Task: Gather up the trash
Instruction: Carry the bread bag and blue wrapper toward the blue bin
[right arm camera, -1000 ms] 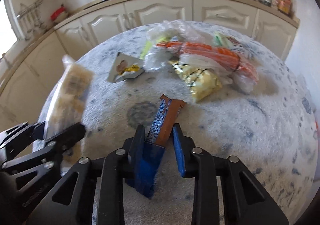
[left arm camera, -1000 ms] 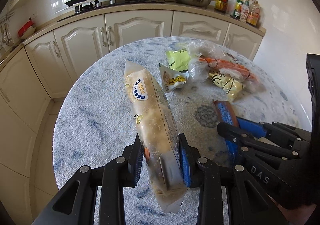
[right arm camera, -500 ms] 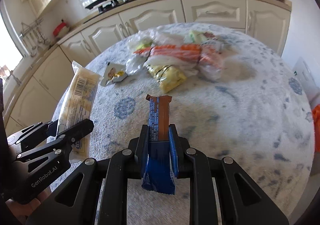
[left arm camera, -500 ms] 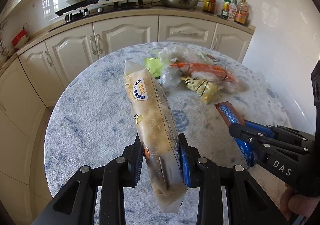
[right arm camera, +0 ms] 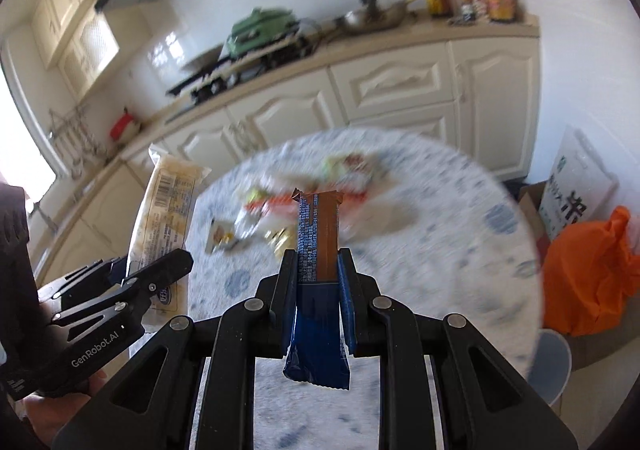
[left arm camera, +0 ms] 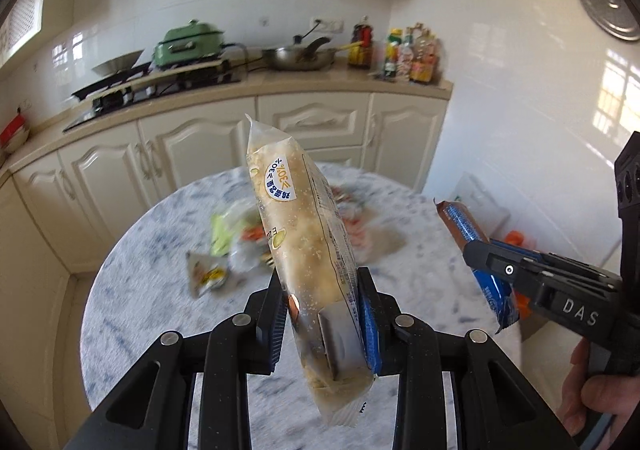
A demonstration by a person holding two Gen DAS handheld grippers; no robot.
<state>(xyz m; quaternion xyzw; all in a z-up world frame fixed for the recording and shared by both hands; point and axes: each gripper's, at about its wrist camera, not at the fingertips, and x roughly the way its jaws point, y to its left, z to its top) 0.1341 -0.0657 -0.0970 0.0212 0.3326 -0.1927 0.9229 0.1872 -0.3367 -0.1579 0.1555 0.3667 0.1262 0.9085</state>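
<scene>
A pale yellow packet [left arm camera: 308, 246] with a blue-and-white round label fills the frame's centre. The wrapper [right arm camera: 318, 246] is brown and blue. The table [left arm camera: 160, 274] is white, mottled blue. At right, an orange bag [right arm camera: 592, 274]; upper centre, a green cooker [left arm camera: 190, 44].

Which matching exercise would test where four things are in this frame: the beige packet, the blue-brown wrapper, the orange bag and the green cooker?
Things:
1. beige packet
2. blue-brown wrapper
3. orange bag
4. green cooker

Places:
A. on the counter at the back
B. clamped in the left gripper
C. on the floor beside the table
D. clamped in the right gripper

Pairs: 1-B, 2-D, 3-C, 4-A
</scene>
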